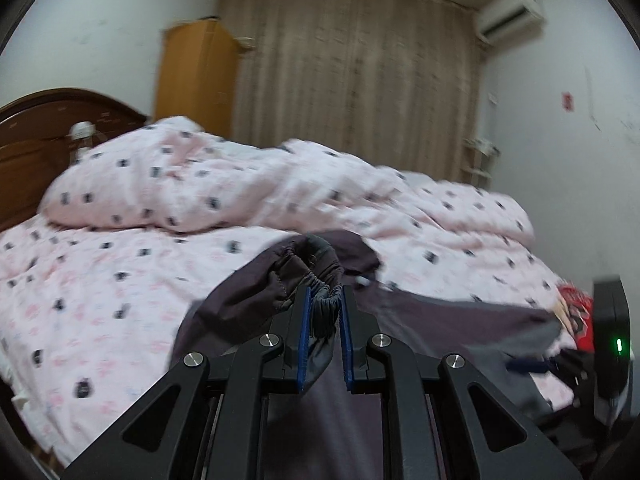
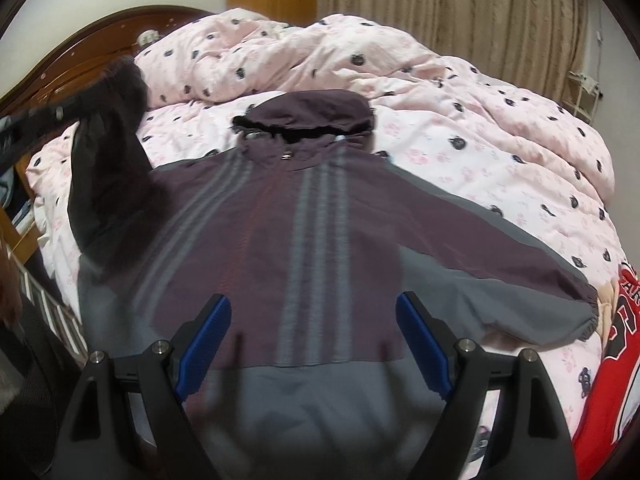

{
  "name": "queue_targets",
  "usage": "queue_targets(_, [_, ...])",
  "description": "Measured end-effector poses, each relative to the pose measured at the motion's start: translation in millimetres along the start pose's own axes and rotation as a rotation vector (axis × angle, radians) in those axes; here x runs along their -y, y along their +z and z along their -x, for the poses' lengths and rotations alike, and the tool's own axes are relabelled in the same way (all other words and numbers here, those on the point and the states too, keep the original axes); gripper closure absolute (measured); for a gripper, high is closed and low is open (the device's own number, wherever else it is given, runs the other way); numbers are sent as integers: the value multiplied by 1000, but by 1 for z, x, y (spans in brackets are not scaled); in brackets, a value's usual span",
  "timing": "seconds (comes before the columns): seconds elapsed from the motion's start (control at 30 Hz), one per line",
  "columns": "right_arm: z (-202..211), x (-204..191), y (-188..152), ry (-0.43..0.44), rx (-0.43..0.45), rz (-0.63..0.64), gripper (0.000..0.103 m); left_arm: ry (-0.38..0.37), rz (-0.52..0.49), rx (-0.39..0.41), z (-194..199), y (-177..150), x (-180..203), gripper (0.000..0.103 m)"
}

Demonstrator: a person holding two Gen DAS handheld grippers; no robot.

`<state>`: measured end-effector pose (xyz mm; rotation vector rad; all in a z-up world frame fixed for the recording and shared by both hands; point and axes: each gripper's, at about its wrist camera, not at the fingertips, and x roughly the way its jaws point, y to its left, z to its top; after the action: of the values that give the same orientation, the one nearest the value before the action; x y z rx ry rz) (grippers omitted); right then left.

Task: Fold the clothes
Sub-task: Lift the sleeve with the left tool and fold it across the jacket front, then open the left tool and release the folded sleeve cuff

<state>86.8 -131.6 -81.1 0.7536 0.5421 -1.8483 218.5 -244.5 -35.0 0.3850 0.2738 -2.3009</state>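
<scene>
A dark purple and grey hooded jacket with grey stripes lies front-up on the pink bed, its hood toward the headboard. My left gripper is shut on the elastic cuff of the jacket's left sleeve, which is lifted off the bed at the left of the right wrist view. My right gripper hovers open over the jacket's lower front, with nothing between its blue pads. The jacket's other sleeve lies spread toward the right.
A rumpled pink duvet is heaped behind the jacket. A red printed garment lies at the bed's right edge. The wooden headboard, a yellow wardrobe and brown curtains stand behind.
</scene>
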Motion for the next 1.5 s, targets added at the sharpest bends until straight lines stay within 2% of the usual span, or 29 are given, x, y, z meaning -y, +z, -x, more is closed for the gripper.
queue_targets(0.23, [7, 56, 3, -109, 22, -106, 17, -113, -135, -121, -20, -34, 60, 91])
queue_targets(0.43, [-4, 70, -1, -85, -8, -163, 17, -169, -223, -212, -27, -66, 90, 91])
queue_targets(0.63, [-11, 66, -2, -73, -20, -148, 17, -206, -236, -266, -32, -82, 91, 90])
queue_targets(0.8, [-17, 61, -3, -73, -34, -130, 17, -205, -282, -264, -30, -94, 100, 79])
queue_targets(0.83, [-19, 60, -3, -73, -37, -127, 17, -205, -291, -261, -29, -97, 102, 70])
queue_targets(0.93, [-22, 57, -4, -73, -46, -118, 17, -220, -329, -248, -22, -104, 112, 54])
queue_targets(1.03, [-23, 58, -4, -69, -47, -123, 17, -217, -378, -229, -12, -106, 119, 53])
queue_targets(1.13, [-19, 60, -3, -24, -31, -138, 17, -240, -337, -204, 1, -97, 109, 53])
queue_targets(1.23, [-12, 59, -2, 88, -18, -160, 17, -213, -240, -160, 12, -78, 83, 53])
queue_targets(1.33, [-6, 50, 0, 235, -9, -155, 18, -147, -158, -92, 21, -56, 51, 53])
queue_targets(1.4, [-3, 39, 1, 309, -7, -119, 23, -58, -146, -66, 17, -43, 29, 53])
queue_targets(1.47, [-1, 28, 0, 367, -15, -75, 40, 56, -140, -71, 5, -32, 2, 53])
queue_targets(1.5, [-1, 21, -1, 384, -25, -50, 44, 117, -131, -88, -5, -28, -15, 53])
